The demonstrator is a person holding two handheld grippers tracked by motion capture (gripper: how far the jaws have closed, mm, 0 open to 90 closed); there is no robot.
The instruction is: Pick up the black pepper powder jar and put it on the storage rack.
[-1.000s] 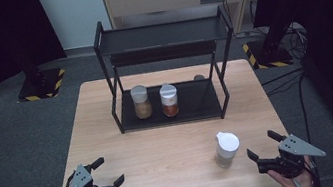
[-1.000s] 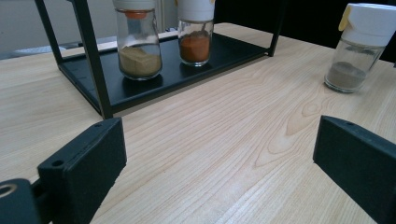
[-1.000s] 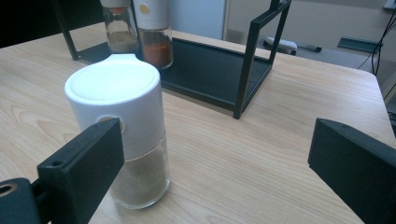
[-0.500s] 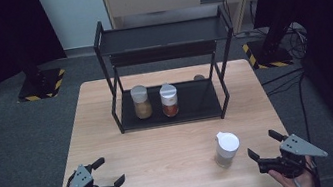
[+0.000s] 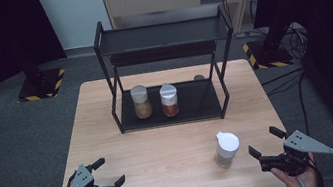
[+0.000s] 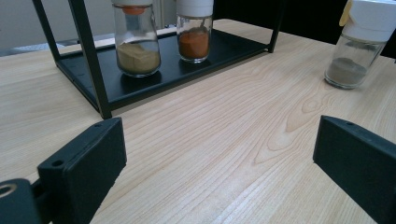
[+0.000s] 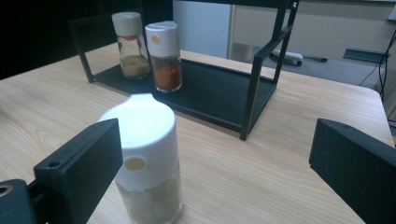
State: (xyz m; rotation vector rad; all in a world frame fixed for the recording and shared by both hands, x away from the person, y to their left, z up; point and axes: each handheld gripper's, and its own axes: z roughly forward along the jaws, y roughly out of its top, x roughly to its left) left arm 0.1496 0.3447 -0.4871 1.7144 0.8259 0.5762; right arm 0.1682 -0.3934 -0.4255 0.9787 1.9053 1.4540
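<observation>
white-capped spice jar (image 5: 226, 149) upright on the wooden counter (image 5: 163, 149), toward the near right corner, free of any grip. in the right gripper view, same jar (image 7: 147, 163) close up, just inside the left jaw, pale greyish powder in the bottom of the glass, small round yellowish mark on the cap.

right gripper (image 5: 267, 147) near the counter's near right edge, just beside the jar but apart from it, jaws spread wide and empty, held in a hand (image 5: 294, 177) coming in from below.

left gripper (image 5: 107, 171) near the near left corner, well apart from the jar, jaws spread wide too, nothing between them but bare wood.

black two-tier rack (image 5: 167, 73) at the back middle of the counter. on its lower shelf, two more jars side by side: one with tan powder (image 5: 141, 102), one with orange-red powder (image 5: 169, 100), both upright, close together, whether touching cannot be told. upper shelf bare. in the left gripper view, rack leg in front of the tan jar (image 6: 136, 44), orange one (image 6: 194, 32) just beside it.
</observation>
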